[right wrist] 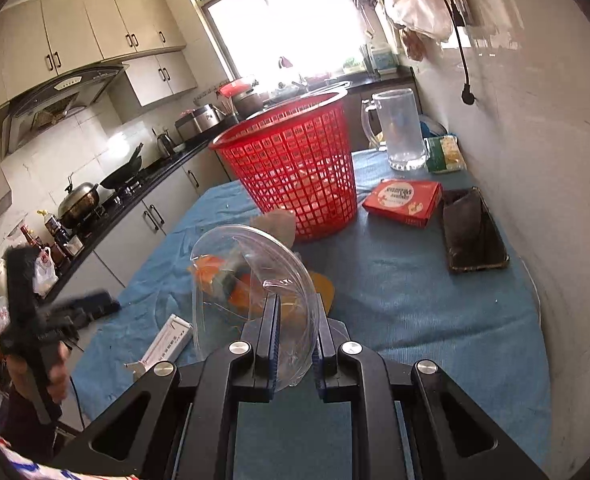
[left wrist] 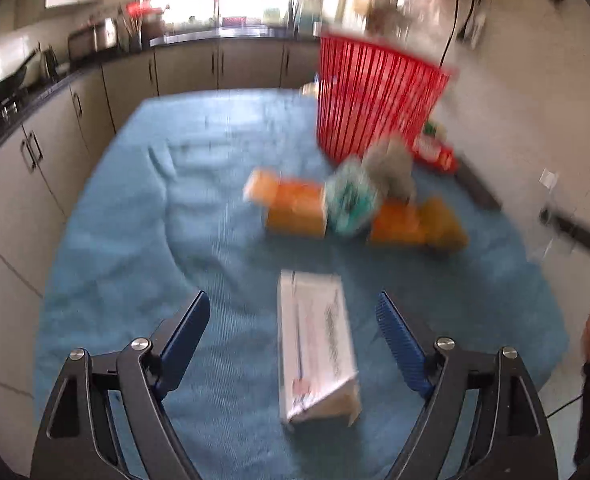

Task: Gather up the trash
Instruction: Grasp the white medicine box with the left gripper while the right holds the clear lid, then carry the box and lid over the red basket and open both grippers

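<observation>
**Lining up on the white carton, lid in the other claw**

Hovering my left gripper [left wrist: 293,316] over the blue cloth [left wrist: 135,220], jaws spread wide and empty. The white carton [left wrist: 315,344] lies flat directly between the fingertips and just ahead of them, long side running away from the claw; no pad touches it. Beyond it sit the orange boxes [left wrist: 295,210] with a teal packet [left wrist: 351,200] between them, and further ahead and to the right stands the red basket [left wrist: 375,100].

My right gripper [right wrist: 293,332] is pinched tight on the rim of a clear plastic lid [right wrist: 255,280], which stands up on edge ahead of the fingers. The basket is well ahead of this claw, slightly left of its line.

Risks, as I judge them:
- Left wrist view is smeared, so the hand is likely not steady; closing now could clip the carton's corner and skid it on the cloth.
- The carton looks light and open at its near end; a hard squeeze may crush it.
- The lid is held by a thin edge only; a quick swing could let it pivot or slip out.

Pose: left claw pitched steeply down at the cloth, right claw pitched down more gently.
</observation>
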`<act>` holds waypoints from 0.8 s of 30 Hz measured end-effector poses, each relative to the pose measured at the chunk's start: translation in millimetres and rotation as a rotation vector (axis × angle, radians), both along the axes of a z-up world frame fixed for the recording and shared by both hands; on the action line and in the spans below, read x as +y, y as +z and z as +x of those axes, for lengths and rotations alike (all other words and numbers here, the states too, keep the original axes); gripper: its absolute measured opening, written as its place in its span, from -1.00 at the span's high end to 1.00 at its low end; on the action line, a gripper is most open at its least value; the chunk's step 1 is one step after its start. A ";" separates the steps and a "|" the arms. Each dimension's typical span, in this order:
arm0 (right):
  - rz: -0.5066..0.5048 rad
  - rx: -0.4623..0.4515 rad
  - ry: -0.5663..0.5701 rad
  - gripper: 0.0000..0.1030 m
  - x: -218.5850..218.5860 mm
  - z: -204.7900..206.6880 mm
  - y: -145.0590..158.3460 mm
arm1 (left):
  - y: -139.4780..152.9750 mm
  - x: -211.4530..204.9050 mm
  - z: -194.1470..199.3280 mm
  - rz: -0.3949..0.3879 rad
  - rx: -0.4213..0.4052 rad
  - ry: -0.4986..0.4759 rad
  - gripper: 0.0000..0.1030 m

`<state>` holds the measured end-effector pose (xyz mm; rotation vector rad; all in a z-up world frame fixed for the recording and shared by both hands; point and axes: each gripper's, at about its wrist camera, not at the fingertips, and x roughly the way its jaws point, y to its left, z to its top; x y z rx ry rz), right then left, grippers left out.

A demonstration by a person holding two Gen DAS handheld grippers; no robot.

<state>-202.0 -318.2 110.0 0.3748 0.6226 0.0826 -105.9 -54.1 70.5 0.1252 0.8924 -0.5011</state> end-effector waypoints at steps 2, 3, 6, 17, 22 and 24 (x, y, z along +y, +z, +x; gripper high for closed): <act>0.006 0.005 0.001 0.71 -1.4 2.1 -3.4 | -17.9 -7.0 -3.7 0.031 0.034 -0.021 -0.63; 0.011 0.009 0.002 0.71 -2.0 3.1 -5.0 | -22.8 -11.9 -6.2 0.041 0.040 -0.031 -0.63; 0.031 0.016 0.004 0.71 -2.9 4.7 -9.5 | -31.6 -23.7 -12.1 0.092 0.019 -0.055 -0.63; 0.033 0.015 0.013 0.71 -5.5 2.9 -10.6 | -45.1 -39.0 -7.4 0.171 0.053 -0.018 0.00; 0.036 0.015 0.014 0.71 -7.4 3.2 -11.0 | -25.8 -29.3 -12.3 0.120 0.001 0.014 0.01; 0.040 0.016 0.016 0.71 -6.8 3.2 -10.7 | -11.7 -25.8 -14.2 0.110 -0.029 0.031 0.01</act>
